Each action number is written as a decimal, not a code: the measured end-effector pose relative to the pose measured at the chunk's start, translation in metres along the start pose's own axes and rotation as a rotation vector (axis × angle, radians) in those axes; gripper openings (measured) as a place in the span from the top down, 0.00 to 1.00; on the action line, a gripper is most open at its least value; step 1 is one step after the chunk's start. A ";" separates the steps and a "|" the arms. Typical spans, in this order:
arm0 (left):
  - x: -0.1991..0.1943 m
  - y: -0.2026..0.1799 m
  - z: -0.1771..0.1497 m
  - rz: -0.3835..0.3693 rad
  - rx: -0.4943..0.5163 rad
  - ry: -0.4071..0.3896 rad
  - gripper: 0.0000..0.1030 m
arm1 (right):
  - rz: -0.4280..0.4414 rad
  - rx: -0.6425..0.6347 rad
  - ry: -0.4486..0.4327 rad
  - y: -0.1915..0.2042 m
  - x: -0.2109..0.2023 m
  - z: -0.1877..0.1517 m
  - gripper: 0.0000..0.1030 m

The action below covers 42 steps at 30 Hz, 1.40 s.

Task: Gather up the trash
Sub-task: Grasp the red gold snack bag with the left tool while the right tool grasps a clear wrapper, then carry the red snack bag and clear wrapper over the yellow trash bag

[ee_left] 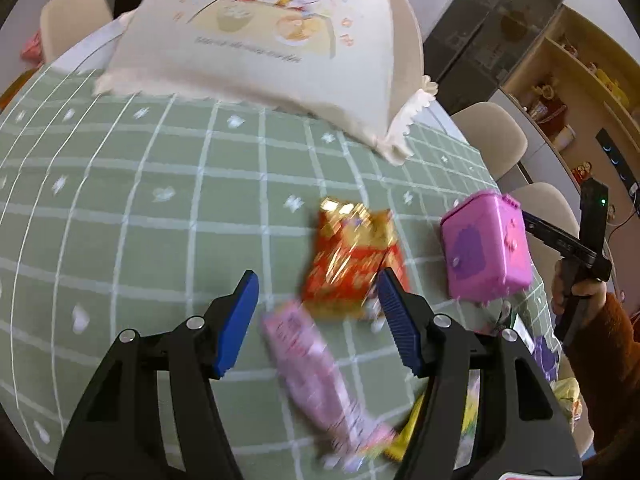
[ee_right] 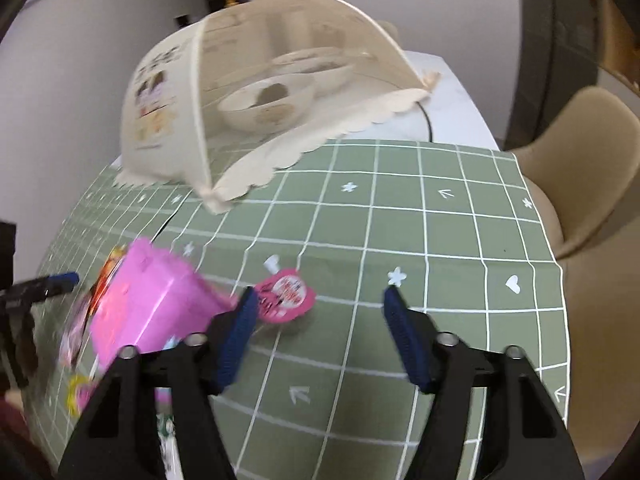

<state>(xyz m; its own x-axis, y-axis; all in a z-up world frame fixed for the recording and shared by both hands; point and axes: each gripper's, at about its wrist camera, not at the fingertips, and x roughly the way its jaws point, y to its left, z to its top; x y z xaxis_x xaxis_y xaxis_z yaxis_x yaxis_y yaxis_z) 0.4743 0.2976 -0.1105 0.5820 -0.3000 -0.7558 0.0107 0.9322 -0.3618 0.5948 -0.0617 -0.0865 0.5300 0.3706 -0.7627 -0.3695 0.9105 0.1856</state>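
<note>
My left gripper (ee_left: 318, 294) is open above the green checked tablecloth (ee_left: 140, 216). A red and gold snack wrapper (ee_left: 352, 260) lies just beyond its fingers, and a pink wrapper (ee_left: 320, 376) lies between and below them. A pink plastic bin (ee_left: 486, 248) stands to the right; it also shows in the right wrist view (ee_right: 148, 304). My right gripper (ee_right: 318, 302) is open over the cloth. A round pink lid wrapper (ee_right: 286, 294) lies by its left fingertip (ee_right: 244, 312). More wrappers (ee_right: 80, 396) lie at the left, blurred.
A cream mesh food cover (ee_left: 264, 36) stands at the back of the table, with bowls (ee_right: 268, 100) under it. Beige chairs (ee_right: 580, 168) stand around the table. A yellow wrapper (ee_left: 408, 432) lies near my left gripper's right finger. Shelves (ee_left: 568, 92) stand at the right.
</note>
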 end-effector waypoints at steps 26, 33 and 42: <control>-0.017 -0.047 -0.017 0.032 0.048 0.046 0.82 | 0.007 0.074 0.040 0.037 -0.043 -0.015 0.86; -0.063 -0.076 -0.036 0.000 0.042 -0.011 0.82 | 0.016 0.064 -0.031 0.049 -0.118 -0.040 0.86; -0.107 -0.138 -0.074 -0.035 0.103 -0.043 0.82 | -0.013 -0.012 -0.091 0.074 -0.201 -0.093 0.86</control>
<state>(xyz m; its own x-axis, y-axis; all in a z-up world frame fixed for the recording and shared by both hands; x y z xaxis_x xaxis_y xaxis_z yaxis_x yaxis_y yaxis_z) 0.3503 0.1857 -0.0200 0.6145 -0.3258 -0.7185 0.1134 0.9378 -0.3282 0.3898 -0.0860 0.0228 0.6018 0.3742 -0.7056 -0.3707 0.9134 0.1683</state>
